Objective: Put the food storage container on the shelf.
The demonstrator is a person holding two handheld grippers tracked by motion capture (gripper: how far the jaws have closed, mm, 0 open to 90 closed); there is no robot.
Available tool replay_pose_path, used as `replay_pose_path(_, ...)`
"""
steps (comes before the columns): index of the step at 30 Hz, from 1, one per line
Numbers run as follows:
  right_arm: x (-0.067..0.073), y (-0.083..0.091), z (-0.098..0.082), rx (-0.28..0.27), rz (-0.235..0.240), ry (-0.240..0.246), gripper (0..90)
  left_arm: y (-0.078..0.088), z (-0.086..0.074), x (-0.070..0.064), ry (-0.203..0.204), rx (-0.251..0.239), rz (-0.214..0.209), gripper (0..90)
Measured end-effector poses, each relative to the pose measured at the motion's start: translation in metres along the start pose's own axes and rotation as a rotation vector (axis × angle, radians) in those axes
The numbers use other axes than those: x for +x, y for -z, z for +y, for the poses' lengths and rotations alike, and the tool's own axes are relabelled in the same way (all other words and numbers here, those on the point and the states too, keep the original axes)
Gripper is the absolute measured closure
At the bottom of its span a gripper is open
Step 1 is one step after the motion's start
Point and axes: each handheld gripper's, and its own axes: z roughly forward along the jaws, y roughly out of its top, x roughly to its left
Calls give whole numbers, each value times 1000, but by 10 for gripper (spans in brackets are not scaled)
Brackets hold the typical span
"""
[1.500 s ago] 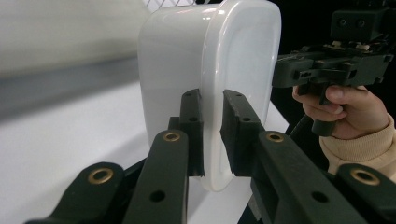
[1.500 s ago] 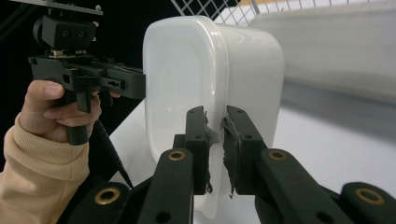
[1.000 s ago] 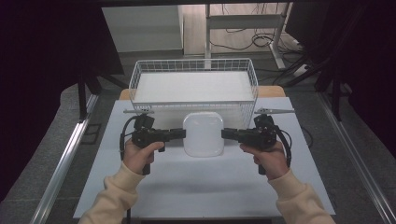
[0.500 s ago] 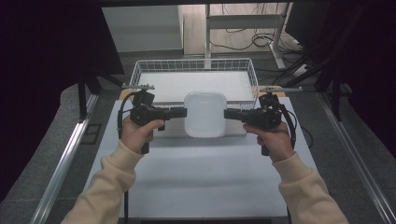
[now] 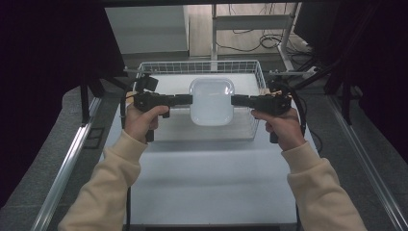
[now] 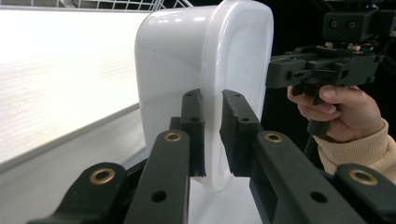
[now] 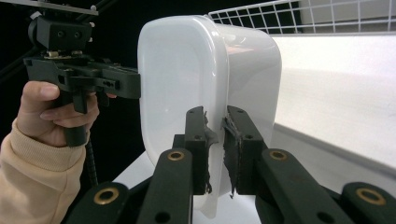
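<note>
White tub [image 5: 211,102] held over the wire basket [image 5: 250,67]
Left gripper [image 5: 185,99] and right gripper [image 5: 238,100] each pinch the tub's rim (opposite sides)

The container [image 5: 211,101] sits between the fingers of the left gripper [image 5: 188,99] and the right gripper [image 5: 235,100], over the wire basket [image 5: 250,67], which stands on the table [image 5: 211,183].

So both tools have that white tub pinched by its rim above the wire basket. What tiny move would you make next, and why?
Probably lower it straight down, both hands together. The white tub hangs above the wire basket, clamped at opposite rims by the left tool and the right tool. Moving level should keep it from tipping.
</note>
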Motion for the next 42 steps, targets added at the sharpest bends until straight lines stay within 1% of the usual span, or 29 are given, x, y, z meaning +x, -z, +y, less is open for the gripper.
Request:
replay_pose_path(6,1,-2,19,6,-10,18,799,1,16,7,1,-9,-13,804)
replay_pose_path(7,0,-4,27,8,-13,16,798,1,21,9,7,-11,-15,803)
replay_pose_path(8,0,-4,27,8,-13,16,798,1,23,10,9,-11,-14,803)
replay_pose_path(9,-2,-7,34,11,-15,13,798,2,28,13,11,-9,-13,803)
replay_pose_path(11,-3,-8,37,14,-17,13,798,1,34,17,17,-6,-10,802)
replay_pose_path(14,-8,-14,46,22,-17,-1,797,0,43,23,24,2,-4,802)
replay_pose_path(15,-13,-19,51,29,-12,-15,798,-1,47,28,35,6,-5,802)
replay_pose_path(16,-13,-19,51,29,-12,-15,798,-1,47,28,35,6,-5,803)
replay_pose_path(17,-18,-24,55,36,-8,-32,798,-3,52,36,48,20,-9,802)
replay_pose_path(18,-18,-24,55,36,-8,-32,798,-3,52,36,48,20,-9,803)
replay_pose_path(19,-21,-26,57,42,-8,-38,797,-5,54,43,67,24,-14,803)
replay_pose_path(25,-40,-45,63,81,-19,-95,794,-16,56,70,135,53,-37,803)
replay_pose_path(26,-43,-48,63,86,-19,-108,794,-18,57,74,142,57,-36,802)
replay_pose_path(27,-49,-53,64,98,-20,-126,793,-21,57,80,160,63,-33,802)
replay_pose_path(28,-49,-53,64,98,-20,-126,793,-21,57,80,160,63,-33,803)
replay_pose_path(29,-55,-57,66,100,-26,-145,786,-23,60,85,190,51,-40,804)
replay_pose_path(30,-55,-57,66,100,-26,-145,786,-23,60,85,190,51,-40,804)
replay_pose_path(31,-60,-60,69,100,-24,-171,780,-25,62,89,205,45,-42,804)
replay_pose_path(32,-60,-60,69,100,-24,-171,780,-25,62,89,205,45,-42,802)
replay_pose_path(33,-65,-64,73,103,-31,-193,770,-27,64,91,220,43,-42,799)
replay_pose_path(34,-65,-64,73,103,-31,-193,770,-28,65,93,234,43,-40,799)
replay_pose_path(35,-70,-68,76,108,-35,-222,758,-31,68,98,263,41,-39,789)
replay_pose_path(36,-70,-68,76,108,-35,-222,758,-31,68,98,263,41,-39,784)
replay_pose_path(37,-72,-70,77,109,-38,-233,752,-32,69,101,279,40,-38,784)
replay_pose_path(38,-76,-73,79,112,-41,-255,744,-34,69,104,296,37,-38,775)
replay_pose_path(39,-81,-77,80,107,-43,-290,739,-37,69,110,333,27,-44,763)
replay_pose_path(40,-81,-77,80,107,-43,-290,739,-37,69,110,333,27,-44,758)
replay_pose_path(41,-85,-80,80,98,-45,-329,736,-38,69,113,349,21,-48,751)
replay_pose_path(42,-85,-80,80,98,-45,-329,736,-40,69,116,366,16,-52,751)
